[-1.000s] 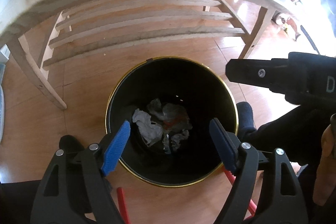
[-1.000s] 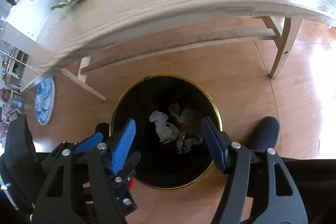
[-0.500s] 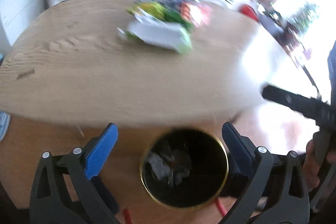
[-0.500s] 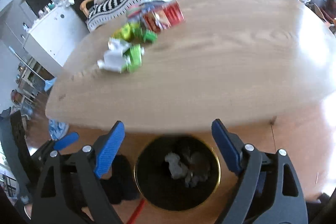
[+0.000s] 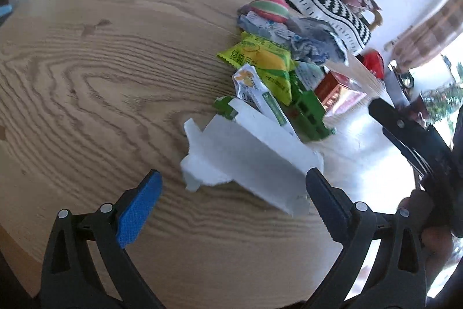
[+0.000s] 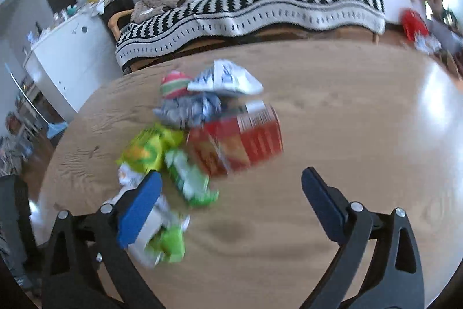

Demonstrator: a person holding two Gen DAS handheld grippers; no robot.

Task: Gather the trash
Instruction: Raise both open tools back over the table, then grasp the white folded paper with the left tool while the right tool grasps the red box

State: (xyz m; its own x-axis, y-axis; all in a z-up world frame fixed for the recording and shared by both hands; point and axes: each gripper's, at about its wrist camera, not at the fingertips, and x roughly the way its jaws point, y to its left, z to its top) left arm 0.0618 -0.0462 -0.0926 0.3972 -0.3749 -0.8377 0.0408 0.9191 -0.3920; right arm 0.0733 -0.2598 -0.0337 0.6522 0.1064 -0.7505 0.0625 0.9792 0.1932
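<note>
A pile of trash lies on the round wooden table (image 5: pixel 86 83). In it are a flattened white carton (image 5: pixel 249 164), a yellow-green wrapper (image 5: pixel 260 57), a green carton (image 5: pixel 309 112), crumpled grey foil (image 5: pixel 312 42) and a red box (image 6: pixel 240 141). My left gripper (image 5: pixel 233 181) hovers open above the near end of the white carton, and its pads touch nothing. In the right wrist view my right gripper (image 6: pixel 231 178) hangs just short of the red box. Its jaws are opening and nothing is between them. The yellow-green wrapper (image 6: pixel 150 146) and white carton (image 6: pixel 156 230) lie by its left finger.
A sofa under a black-and-white striped blanket (image 6: pixel 260 5) stands behind the table, with a white cabinet (image 6: pixel 66 54) to its left. The right-hand gripper (image 5: pixel 405 132) and the person's hand (image 5: pixel 434 222) show at the right of the left wrist view.
Both grippers rose from over the black bin on the floor to above the tabletop. The bin dropped out of view and the trash pile came close. Both pairs of jaws spread wider.
</note>
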